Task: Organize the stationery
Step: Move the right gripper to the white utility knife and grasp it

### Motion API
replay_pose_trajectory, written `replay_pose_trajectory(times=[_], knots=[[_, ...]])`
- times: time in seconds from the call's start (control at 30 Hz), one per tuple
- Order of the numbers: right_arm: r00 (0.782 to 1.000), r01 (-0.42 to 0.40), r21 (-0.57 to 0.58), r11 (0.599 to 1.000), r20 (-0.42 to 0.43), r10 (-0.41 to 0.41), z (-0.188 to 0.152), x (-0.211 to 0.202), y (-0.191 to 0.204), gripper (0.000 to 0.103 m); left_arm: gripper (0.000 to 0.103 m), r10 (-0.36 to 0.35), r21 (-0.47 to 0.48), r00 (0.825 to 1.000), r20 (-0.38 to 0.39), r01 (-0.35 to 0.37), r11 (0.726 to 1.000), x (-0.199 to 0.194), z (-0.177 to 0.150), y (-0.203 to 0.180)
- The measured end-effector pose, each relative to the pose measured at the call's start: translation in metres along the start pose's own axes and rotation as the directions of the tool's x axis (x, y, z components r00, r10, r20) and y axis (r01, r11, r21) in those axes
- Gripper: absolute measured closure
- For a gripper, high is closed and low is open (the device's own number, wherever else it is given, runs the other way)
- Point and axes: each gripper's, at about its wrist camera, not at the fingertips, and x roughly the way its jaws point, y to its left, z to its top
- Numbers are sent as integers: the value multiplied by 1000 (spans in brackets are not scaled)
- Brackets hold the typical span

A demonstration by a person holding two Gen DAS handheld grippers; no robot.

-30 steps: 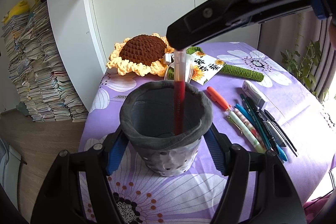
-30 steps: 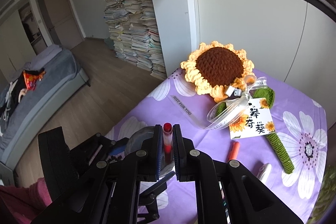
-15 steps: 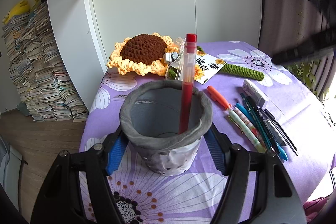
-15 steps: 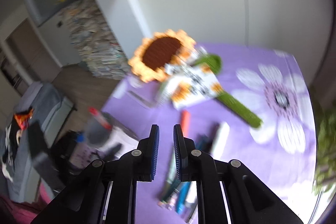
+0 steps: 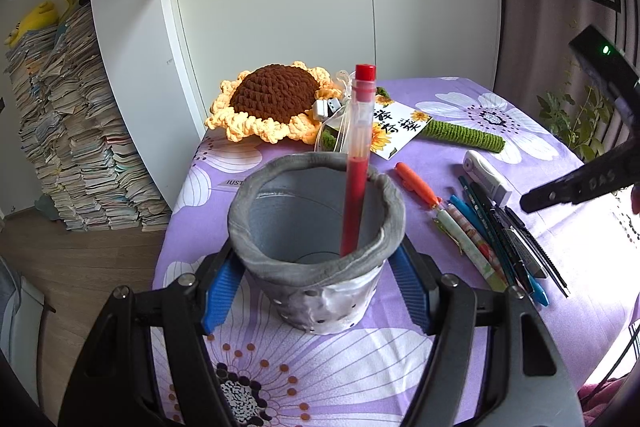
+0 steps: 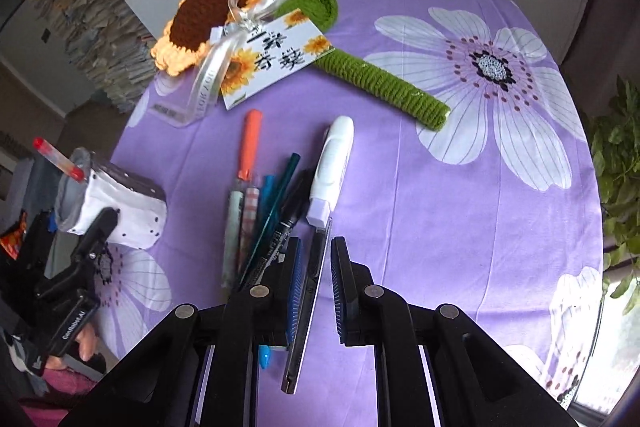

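The grey, soft-rimmed pen pot with a pale dotted wall [image 5: 316, 243] is taken as the landmark. It is clamped between the blue pads of the left gripper [image 5: 316, 287], one pad pressed on each side of the pot's wall. A red gel pen with a clear barrel and red cap [image 5: 358, 155] stands inside the pot, leaning on its far rim. To the right of the pot, on the purple cloth printed with white flowers [image 6: 440, 207], the rest of the stationery is laid in a row: an orange pen [image 6: 249, 143], a cluster of patterned, blue and teal pens [image 6: 256, 219], a black marker [image 6: 286, 227], a white correction-tape dispenser [image 6: 332, 163] and a slim dark utility knife or ruler [image 6: 308, 299]; which of the two it is cannot be told. Beyond the pot lies a crocheted sunflower with a green stem [image 5: 272, 103].

The right gripper [image 6: 314, 291] is held over the right end of that row with its jaws close together and a narrow gap left between them; the slim dark tool is seen through the gap, untouched by the pads.

Several risks are judged likely. The narrow gap leaves little room for a pad to be lowered on either side of the tool, so it could be pressed down upon or pushed aside. The neighbouring marker could be caught as well, since the items lie touching. The thin flat tool could slip or pivot once lifted. The leaning red pen could be knocked on the next drop-in
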Motion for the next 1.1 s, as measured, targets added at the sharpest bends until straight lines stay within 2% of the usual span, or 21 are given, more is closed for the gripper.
replay_pose_trajectory(times=[0.13,0.33,0.53,0.67,0.77,0.93,1.1], knots=[[998,2,13,1000,-56,-1,-4,19,-4,90,34,0,-1,1000,0,0,1000,0,0,0],[998,0,27,1000,-69,2,0,27,-7,90,34,-4,3,1000,-1,4,1000,0,0,-1],[997,38,5,999,-65,-38,11,32,5,90,34,-8,1,1000,-1,8,1000,2,1,-1],[994,89,-46,995,-64,-92,12,35,15,90,34,-9,1,1000,0,9,1000,2,1,0],[990,121,-80,989,-62,-126,8,33,19,91,34,-10,-2,1000,0,10,1000,2,1,0],[995,88,-80,993,-34,-91,0,14,11,91,34,-9,-4,1000,0,9,1000,2,1,-1],[986,141,-158,977,-61,-152,-15,8,12,91,34,-7,-11,1000,1,7,1000,2,1,-1]])
